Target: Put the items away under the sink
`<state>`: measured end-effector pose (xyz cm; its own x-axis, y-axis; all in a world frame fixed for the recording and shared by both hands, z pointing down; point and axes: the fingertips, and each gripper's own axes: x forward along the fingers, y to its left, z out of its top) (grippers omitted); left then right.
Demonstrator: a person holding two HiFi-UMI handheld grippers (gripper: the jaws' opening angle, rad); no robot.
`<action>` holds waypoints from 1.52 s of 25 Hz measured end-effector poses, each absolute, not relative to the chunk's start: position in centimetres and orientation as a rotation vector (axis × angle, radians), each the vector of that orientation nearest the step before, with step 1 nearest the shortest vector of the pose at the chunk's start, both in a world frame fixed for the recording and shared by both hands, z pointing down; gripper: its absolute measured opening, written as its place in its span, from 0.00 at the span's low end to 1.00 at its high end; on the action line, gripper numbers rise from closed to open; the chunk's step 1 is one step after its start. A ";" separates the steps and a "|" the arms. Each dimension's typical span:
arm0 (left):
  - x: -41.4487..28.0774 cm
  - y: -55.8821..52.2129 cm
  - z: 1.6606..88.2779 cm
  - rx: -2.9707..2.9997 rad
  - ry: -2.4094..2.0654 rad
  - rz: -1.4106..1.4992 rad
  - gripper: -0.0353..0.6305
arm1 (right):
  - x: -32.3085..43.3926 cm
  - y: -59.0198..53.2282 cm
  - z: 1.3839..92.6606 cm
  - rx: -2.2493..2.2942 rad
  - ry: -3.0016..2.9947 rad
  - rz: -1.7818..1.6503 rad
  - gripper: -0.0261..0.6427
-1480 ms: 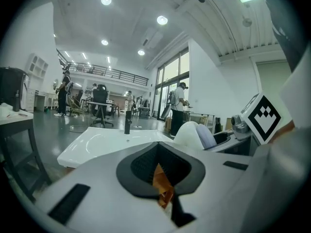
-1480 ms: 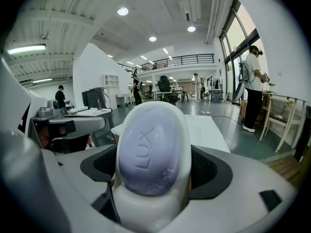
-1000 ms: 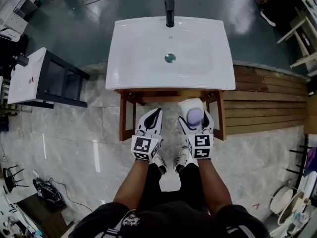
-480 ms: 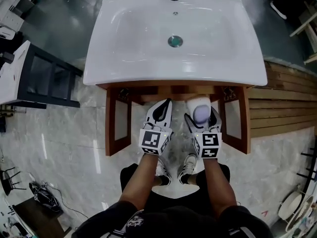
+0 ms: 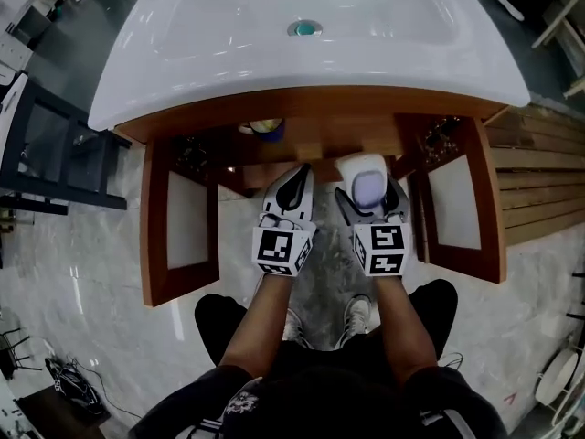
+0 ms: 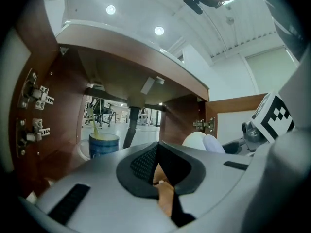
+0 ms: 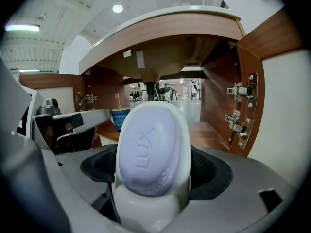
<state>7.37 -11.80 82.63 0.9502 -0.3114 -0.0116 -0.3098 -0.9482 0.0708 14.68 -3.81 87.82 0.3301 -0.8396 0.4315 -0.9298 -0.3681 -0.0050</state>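
My right gripper [image 5: 366, 179] is shut on a white soap dish [image 5: 363, 165] that carries a lilac soap bar [image 5: 367, 191]. In the right gripper view the soap bar [image 7: 150, 149] and its dish [image 7: 146, 210] fill the space between the jaws, pointing into the open cabinet under the sink [image 5: 302, 35]. The left gripper [image 5: 291, 188] is level with it on the left, shut and holding nothing [image 6: 158, 171]. A blue mug [image 5: 265, 128] with a yellowish stick in it stands on the cabinet floor at the back left, and shows as the mug [image 6: 103, 143] and the mug [image 7: 120, 116] in both gripper views.
Both cabinet doors stand open, the left door [image 5: 187, 227] and the right door [image 5: 457, 204], with hinges [image 7: 238, 123] on the inner walls. A dark drain pipe [image 6: 130, 125] drops from the basin at the back. The wooden cabinet floor [image 7: 209, 132] is bare on the right side.
The view has dropped and come closer, so the cabinet's inside and the blue mug now show. Both grippers have moved forward to the cabinet's mouth, the right still holding the soap dish.
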 end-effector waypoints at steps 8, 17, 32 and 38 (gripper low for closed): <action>6.8 -11.7 85.9 3.077 -0.491 -0.058 0.05 | 14.2 -4.5 90.0 2.359 -1.623 0.482 0.73; 6.4 -12.3 85.8 3.082 -0.531 -0.035 0.05 | 14.9 -5.8 89.0 2.342 -1.624 0.473 0.73; 6.1 -12.3 85.0 3.086 -0.544 -0.025 0.05 | 20.8 -12.0 87.4 2.303 -1.571 0.536 0.73; 5.9 -12.6 85.6 3.071 -0.552 -0.019 0.05 | 23.0 -14.2 87.9 2.280 -1.520 0.583 0.73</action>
